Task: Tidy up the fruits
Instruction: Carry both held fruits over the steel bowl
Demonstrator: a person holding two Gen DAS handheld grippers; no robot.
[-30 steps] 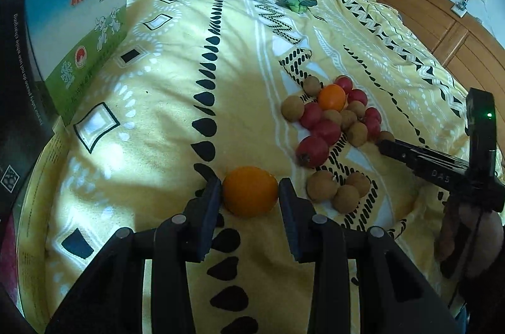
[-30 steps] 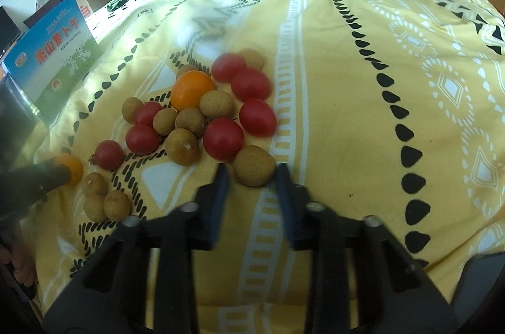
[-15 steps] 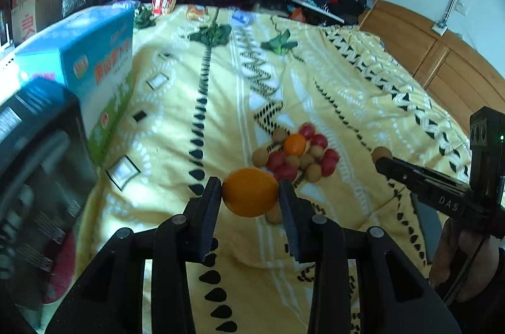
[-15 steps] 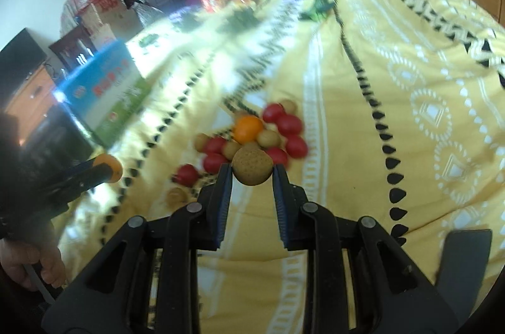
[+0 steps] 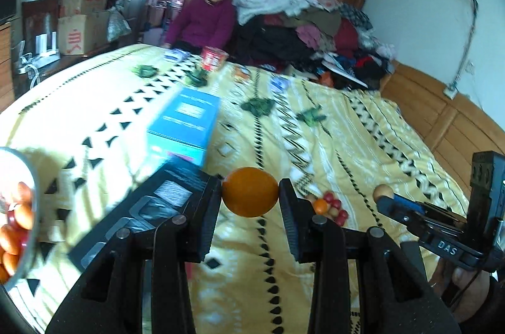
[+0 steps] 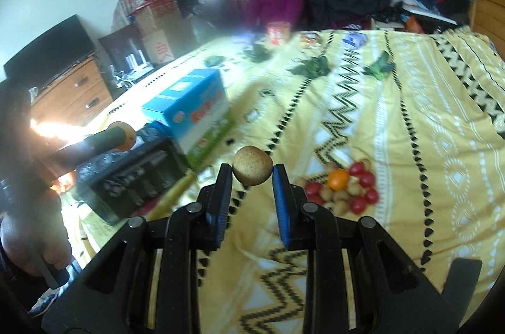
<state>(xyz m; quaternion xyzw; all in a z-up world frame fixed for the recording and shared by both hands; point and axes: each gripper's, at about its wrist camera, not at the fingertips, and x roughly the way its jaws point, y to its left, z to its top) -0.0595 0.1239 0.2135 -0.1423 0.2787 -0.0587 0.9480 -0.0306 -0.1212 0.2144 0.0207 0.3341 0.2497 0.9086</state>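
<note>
- Your left gripper [image 5: 250, 209] is closed on the orange [image 5: 250, 191], one pad on each side of it; your right gripper [image 6: 252, 183] is closed narrow on the brown fruit [image 6: 252, 165], a small round one with rough skin.
- One second ago both fruits were lying on the yellow bedspread [image 6: 410, 129], each between the jaws; now both are lifted clear of it and hang in the air, so the two pickups succeeded at the same time.
- Both cameras have also tilted up; before they looked down at the cloth, now they show the far end of the room and a seated person [image 5: 205, 18] behind the bed.
- Below and beyond your right gripper, a little to its right, the fruit pile [image 6: 344, 189] remains on the cloth: red ones, brown ones and one more small orange; so much sorting is still left.
- To the far left of your left gripper, at the edge of its view, a bowl [image 5: 33, 192] shows with orange and red fruits already inside; I judge this is one place for delivery, but where the brown fruit must go I cannot tell.
- Between the grippers and the far side stand the blue carton [image 6: 195, 113] and a black box [image 6: 132, 176] just before it; these are close to the way of your left gripper, so carry the orange over them with care; a round fruit can slip from flat pads if you swing fast.
</note>
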